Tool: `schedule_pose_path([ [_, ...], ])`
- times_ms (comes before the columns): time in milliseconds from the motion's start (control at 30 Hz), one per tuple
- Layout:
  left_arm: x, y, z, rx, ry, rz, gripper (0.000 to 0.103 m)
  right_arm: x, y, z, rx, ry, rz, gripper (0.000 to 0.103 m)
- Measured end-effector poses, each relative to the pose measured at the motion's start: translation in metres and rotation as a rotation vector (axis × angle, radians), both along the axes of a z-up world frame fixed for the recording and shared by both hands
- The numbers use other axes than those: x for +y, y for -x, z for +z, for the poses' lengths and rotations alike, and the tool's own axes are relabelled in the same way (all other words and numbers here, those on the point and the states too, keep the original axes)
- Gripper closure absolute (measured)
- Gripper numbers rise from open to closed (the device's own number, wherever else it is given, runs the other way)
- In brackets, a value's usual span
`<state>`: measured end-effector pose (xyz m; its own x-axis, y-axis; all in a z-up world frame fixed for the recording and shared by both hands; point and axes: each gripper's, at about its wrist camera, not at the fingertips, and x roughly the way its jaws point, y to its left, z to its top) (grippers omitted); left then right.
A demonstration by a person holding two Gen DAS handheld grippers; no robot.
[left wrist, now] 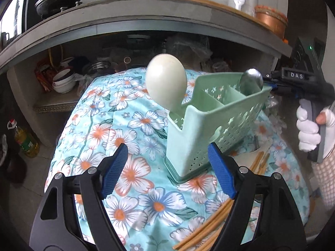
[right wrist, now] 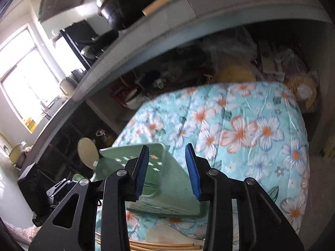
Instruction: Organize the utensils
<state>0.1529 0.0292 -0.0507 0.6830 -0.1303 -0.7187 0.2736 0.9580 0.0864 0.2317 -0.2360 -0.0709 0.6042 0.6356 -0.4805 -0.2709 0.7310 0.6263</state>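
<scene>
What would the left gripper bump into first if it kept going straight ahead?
Probably the green utensil caddy. The left gripper is open and aims at the caddy's near corner, with only flowered cloth between; depth is hard to judge.

Chopsticks [left wrist: 209, 228] cut off — shelf clutter [right wrist: 188, 62] blurred

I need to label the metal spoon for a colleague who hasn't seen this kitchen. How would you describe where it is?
Find the table with the floral cloth; on it stands a pale green utensil holder with compartments. The metal spoon stands bowl-up in the end compartment nearest the right gripper. It is grey and shiny, unlike the larger cream spoon at the opposite end.
</scene>
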Motion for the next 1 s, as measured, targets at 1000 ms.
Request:
schedule_pose_path([
  [1000, 0.006, -0.015, -0.009, 0.024, 0.094, 0.004, 0.050, 0.005, 0.011, -0.009, 0.150, -0.054, -0.027, 0.072],
])
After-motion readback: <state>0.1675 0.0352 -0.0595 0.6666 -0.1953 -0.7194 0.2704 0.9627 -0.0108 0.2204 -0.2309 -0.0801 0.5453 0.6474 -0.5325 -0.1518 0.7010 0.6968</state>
